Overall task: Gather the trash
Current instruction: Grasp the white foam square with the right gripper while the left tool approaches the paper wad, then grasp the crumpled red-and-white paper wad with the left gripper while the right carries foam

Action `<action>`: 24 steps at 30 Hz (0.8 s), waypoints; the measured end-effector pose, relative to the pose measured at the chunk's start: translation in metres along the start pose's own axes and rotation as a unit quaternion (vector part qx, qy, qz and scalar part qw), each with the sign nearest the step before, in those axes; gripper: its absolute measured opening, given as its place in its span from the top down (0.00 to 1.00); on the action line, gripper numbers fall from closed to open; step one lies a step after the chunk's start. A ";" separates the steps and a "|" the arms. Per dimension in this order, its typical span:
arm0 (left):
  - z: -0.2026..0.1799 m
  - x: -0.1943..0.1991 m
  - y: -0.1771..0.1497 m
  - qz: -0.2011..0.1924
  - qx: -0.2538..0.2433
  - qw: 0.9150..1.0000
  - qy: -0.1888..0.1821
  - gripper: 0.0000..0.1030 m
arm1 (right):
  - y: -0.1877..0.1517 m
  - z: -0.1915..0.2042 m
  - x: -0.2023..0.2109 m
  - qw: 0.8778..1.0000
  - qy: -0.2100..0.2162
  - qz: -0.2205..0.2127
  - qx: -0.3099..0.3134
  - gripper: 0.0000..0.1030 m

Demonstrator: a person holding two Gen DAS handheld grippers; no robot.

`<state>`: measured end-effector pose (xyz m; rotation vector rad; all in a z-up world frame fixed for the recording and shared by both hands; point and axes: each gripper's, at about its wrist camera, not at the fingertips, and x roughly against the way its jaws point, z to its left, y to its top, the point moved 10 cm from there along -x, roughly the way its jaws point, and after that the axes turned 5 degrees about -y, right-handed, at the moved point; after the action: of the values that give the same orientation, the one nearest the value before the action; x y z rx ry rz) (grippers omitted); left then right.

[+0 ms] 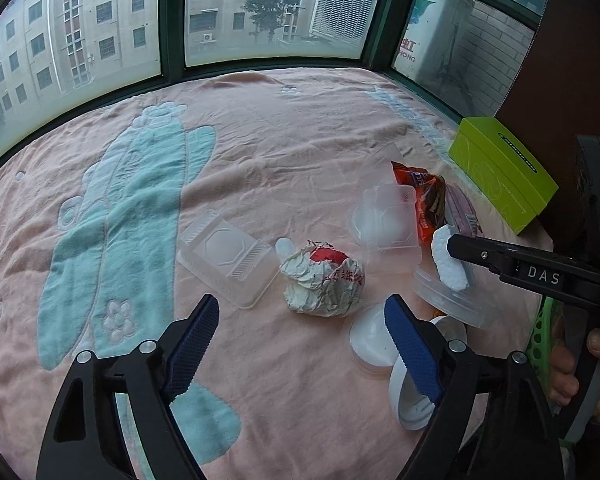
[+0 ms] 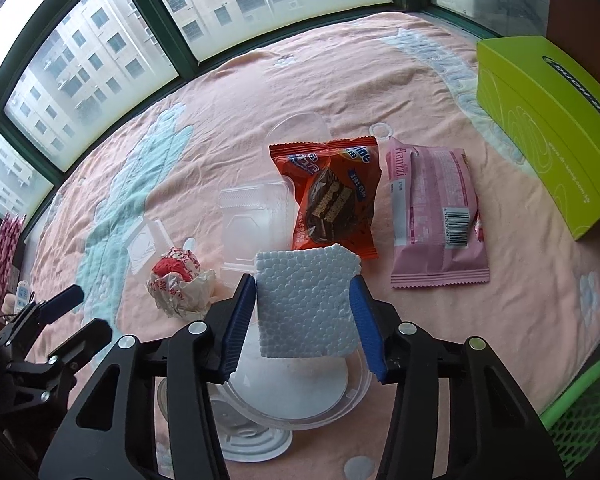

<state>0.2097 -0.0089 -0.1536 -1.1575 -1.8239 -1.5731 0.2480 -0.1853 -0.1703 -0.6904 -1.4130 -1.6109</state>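
The right tongs [image 2: 303,322] pinch a flat white foam piece [image 2: 306,304] between their two blue pads [image 2: 236,326]. The foam hangs in the air above a clear round plastic lid [image 2: 300,396] on the pink blanket [image 2: 228,92]. Just past the foam lie an orange cake wrapper [image 2: 332,196] and a pink snack wrapper [image 2: 436,216], side by side. To the left of the right tongs sits a crumpled paper ball [image 2: 178,280].

The left tongs [image 1: 300,344] are spread wide and hold nothing. The crumpled paper ball [image 1: 324,280] lies just in front of them, between the two pads. A clear plastic box [image 1: 228,256] lies a bit to the left of the ball. A white cup lid [image 1: 370,340] touches the right pad. A green box [image 1: 504,172] sits far off to the right.
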 end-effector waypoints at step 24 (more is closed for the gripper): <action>-0.005 -0.053 0.000 0.052 0.004 0.998 -0.033 0.30 | -0.006 0.003 -0.023 1.000 0.008 0.023 0.007 0.39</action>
<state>0.2371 -0.0295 -0.1945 -1.2930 -1.7787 -1.4856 0.2538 -0.1772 -0.1919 -0.6953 -1.3856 -1.5656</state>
